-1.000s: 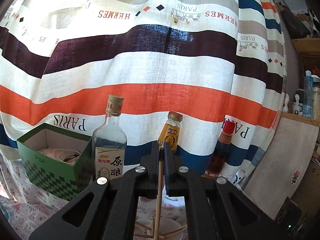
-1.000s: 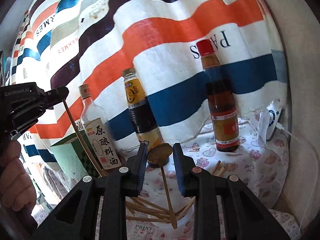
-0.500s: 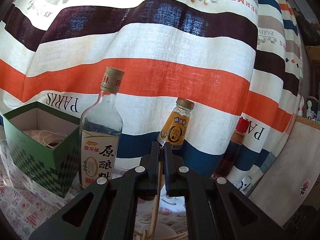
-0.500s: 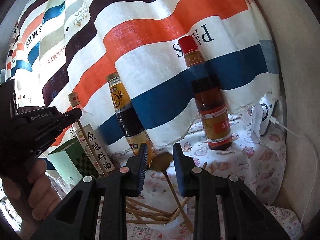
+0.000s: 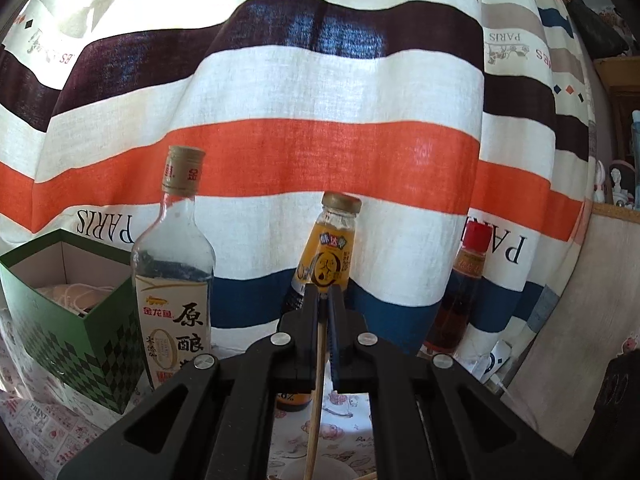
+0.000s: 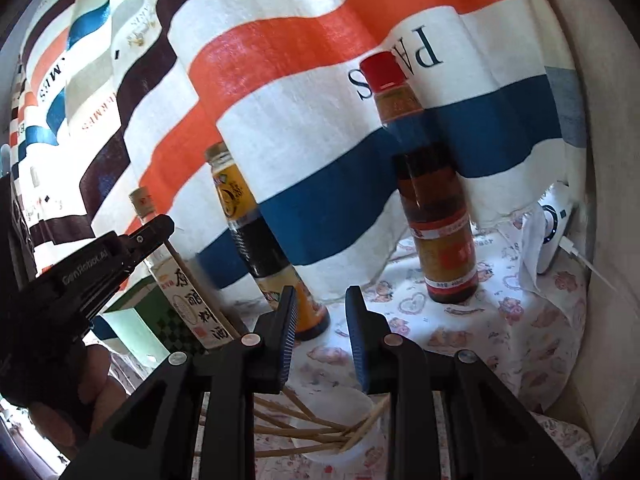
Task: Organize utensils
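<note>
My left gripper (image 5: 325, 300) is shut on a wooden chopstick (image 5: 314, 400) that hangs down toward a white cup (image 5: 320, 470) at the bottom edge. In the right wrist view the left gripper (image 6: 160, 230) shows at the left, with the chopstick (image 6: 200, 288) slanting down from its tips. My right gripper (image 6: 320, 312) is open and empty above the white cup (image 6: 340, 440), which holds several wooden chopsticks (image 6: 304, 428) fanned out to the left. No spoon shows between its fingers.
Three bottles stand before a striped curtain: a clear wine bottle (image 5: 174, 280), a yellow-labelled sauce bottle (image 6: 264, 256) and a red-capped bottle (image 6: 436, 200). A green box (image 5: 68, 320) is at the left. A white charger (image 6: 556, 236) with cable lies at the right wall.
The spoon that stood between my right gripper's fingers has dropped out of view, and the right gripper has opened wider. My left gripper with its chopstick has moved closer to the bottles.
</note>
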